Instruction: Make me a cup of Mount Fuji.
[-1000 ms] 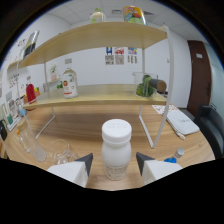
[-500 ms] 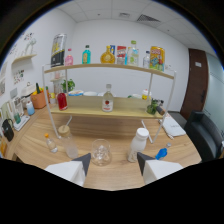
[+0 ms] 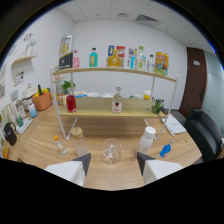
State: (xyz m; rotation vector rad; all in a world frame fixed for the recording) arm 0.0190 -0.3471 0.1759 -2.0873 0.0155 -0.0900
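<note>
the wooden desk (image 3: 45,142) spreads wide, with bare room left of the glassware. a two-tier shelf (image 3: 117,74) at its far side carries coloured bottles on top. a white bottle (image 3: 145,139) stands right of a clear, rounded empty glass (image 3: 111,150), just ahead of the gripper (image 3: 112,161); its fingers (image 3: 81,161) are spread, holding nothing. a cork-topped jar (image 3: 78,141) stands left.
</note>
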